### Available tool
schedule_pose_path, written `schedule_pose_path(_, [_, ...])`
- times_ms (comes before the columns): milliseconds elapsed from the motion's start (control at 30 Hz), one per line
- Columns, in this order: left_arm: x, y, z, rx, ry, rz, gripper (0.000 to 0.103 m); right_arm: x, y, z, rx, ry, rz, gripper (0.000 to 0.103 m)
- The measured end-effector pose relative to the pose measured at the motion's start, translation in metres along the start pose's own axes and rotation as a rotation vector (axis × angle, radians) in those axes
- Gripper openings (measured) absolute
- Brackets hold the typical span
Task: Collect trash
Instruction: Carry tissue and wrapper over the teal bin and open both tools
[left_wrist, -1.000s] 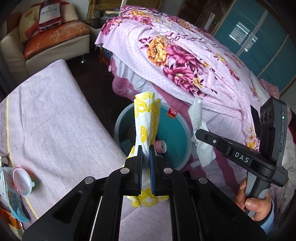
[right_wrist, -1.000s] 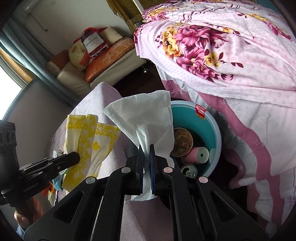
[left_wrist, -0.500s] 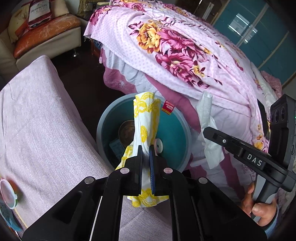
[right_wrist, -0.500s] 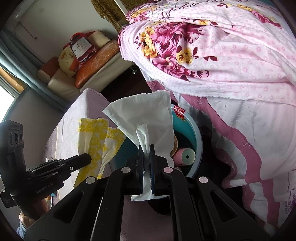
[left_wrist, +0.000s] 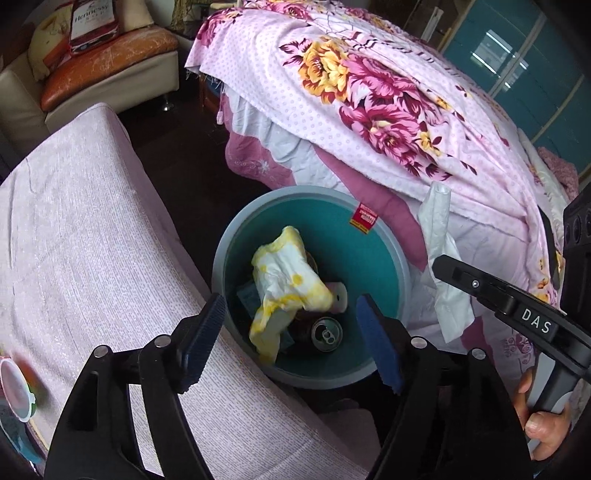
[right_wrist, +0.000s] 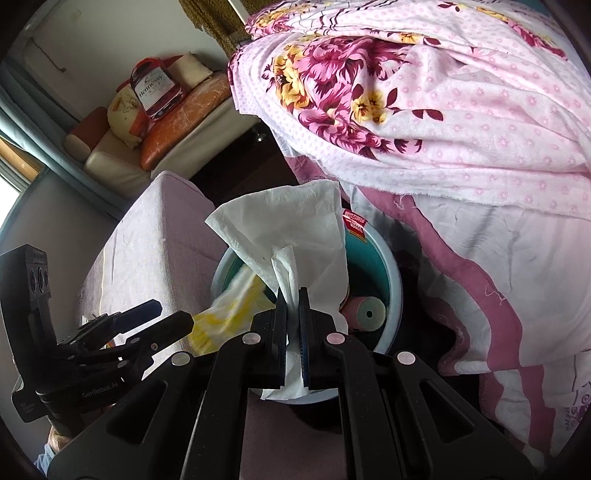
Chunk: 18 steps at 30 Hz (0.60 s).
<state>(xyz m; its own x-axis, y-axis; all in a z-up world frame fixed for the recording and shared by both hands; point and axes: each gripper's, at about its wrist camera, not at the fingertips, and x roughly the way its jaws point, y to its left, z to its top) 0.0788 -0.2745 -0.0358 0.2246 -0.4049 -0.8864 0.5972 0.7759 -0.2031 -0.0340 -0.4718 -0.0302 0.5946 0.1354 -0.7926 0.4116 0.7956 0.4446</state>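
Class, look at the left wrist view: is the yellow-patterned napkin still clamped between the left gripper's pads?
No: the left gripper stands open and the yellow-patterned napkin lies loose inside the teal bin.

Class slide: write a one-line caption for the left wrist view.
Open left gripper above the teal bin, yellow-patterned tissue dropping in; right gripper alongside holds a white tissue.

left gripper (left_wrist: 288, 332): black, blue pads, silver screws | right gripper (right_wrist: 293, 325): black, white "DAS" lettering
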Motion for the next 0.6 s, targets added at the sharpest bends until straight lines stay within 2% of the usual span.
schedule_pose_path(167, [-0.008,0.010,-0.007,-0.006,-0.014,0.021,0.089,0.005,0.008,0.002,-0.009,0.009,-0.007,0.006])
schedule_pose_path(267, [-0.012,0.017,-0.014,-0.014,-0.016,0.031,0.091,0.009,0.012,0.003,-0.019,0.015,-0.013,0.006])
schedule_pose_path(600, [-0.023,0.046,-0.034,-0.074,-0.010,0.035,0.092,0.022,0.023,0.005,-0.032,0.052,-0.036,0.009])
